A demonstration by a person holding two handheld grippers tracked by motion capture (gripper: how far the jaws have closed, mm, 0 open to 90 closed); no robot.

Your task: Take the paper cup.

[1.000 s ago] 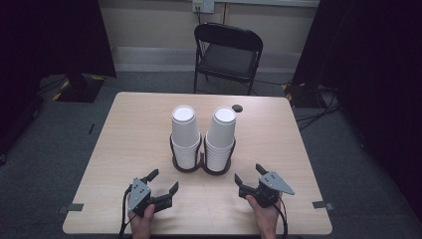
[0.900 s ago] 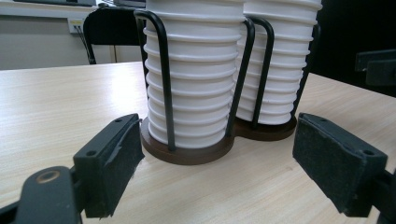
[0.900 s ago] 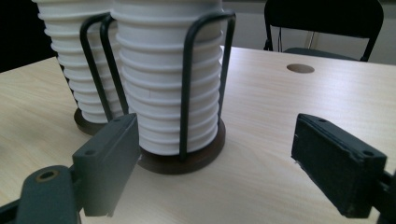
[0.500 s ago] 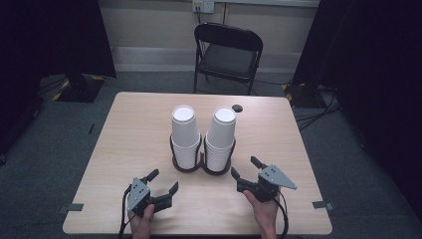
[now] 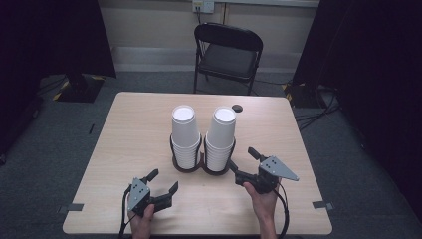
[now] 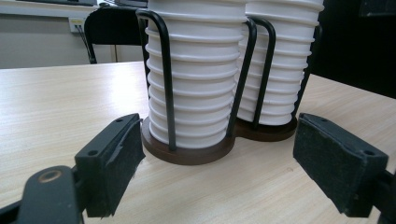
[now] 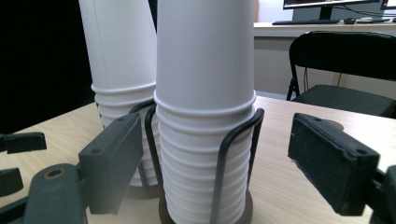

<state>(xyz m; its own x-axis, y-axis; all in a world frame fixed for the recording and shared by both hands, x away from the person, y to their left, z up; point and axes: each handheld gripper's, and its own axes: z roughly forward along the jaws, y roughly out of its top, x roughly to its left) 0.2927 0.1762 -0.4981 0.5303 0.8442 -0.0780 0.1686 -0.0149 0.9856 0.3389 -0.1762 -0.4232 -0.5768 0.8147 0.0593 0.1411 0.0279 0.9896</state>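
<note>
Two stacks of upturned white paper cups stand in a black wire holder (image 5: 190, 168) with a brown base at the table's middle: a left stack (image 5: 184, 132) and a right stack (image 5: 221, 135). My left gripper (image 5: 163, 180) is open and low over the table, a short way in front of the left stack (image 6: 196, 70), touching nothing. My right gripper (image 5: 242, 161) is open just right of the holder. In the right gripper view its jaws frame the right stack (image 7: 205, 93) without touching it, with my right gripper (image 7: 217, 140) lifted off the table.
The wooden table (image 5: 129, 129) carries a small dark round object (image 5: 237, 107) near its far edge. A black folding chair (image 5: 228, 55) stands behind the table. Cables lie on the floor at the right (image 5: 318, 117).
My right gripper has moved forward and left, closer to the right stack, and has lifted a little. The left gripper and the cups have stayed put.
</note>
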